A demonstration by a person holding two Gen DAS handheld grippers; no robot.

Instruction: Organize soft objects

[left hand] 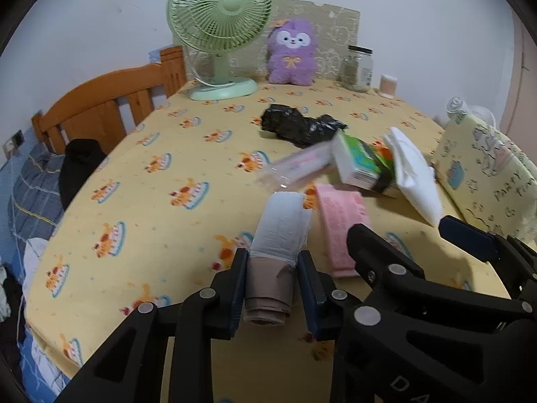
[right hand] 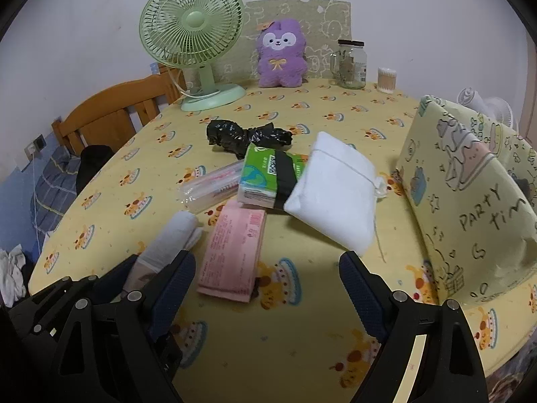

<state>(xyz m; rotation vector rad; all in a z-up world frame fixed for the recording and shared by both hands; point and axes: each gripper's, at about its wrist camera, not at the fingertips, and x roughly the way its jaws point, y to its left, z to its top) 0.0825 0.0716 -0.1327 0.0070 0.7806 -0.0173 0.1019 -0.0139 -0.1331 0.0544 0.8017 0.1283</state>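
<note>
**Yellow tablecloth, left jaws on the roll**

Yellow cartoon-print cloth (left hand: 141, 154) covers the table where the soft things lie. Nearest the front edge is the roll (left hand: 275, 262), white at its far end and brownish at its near end, its long axis running straight away along the line of the left gripper (left hand: 272, 288). Both pads of that gripper sit against the brown end, narrowed onto it, so the roll looks gripped.

Just right of the roll lies the pink pack (right hand: 235, 252), parallel to it. The right gripper (right hand: 268, 288) hangs wide apart with nothing between its fingers, the pink pack just ahead and left of its gap, the white pouch (right hand: 335, 188) further ahead. Behind them sit a green tissue pack (right hand: 265, 174), a clear packet (right hand: 208, 188) and a black bag (right hand: 245, 137). The right hand seems nearer the pink pack.
</note>
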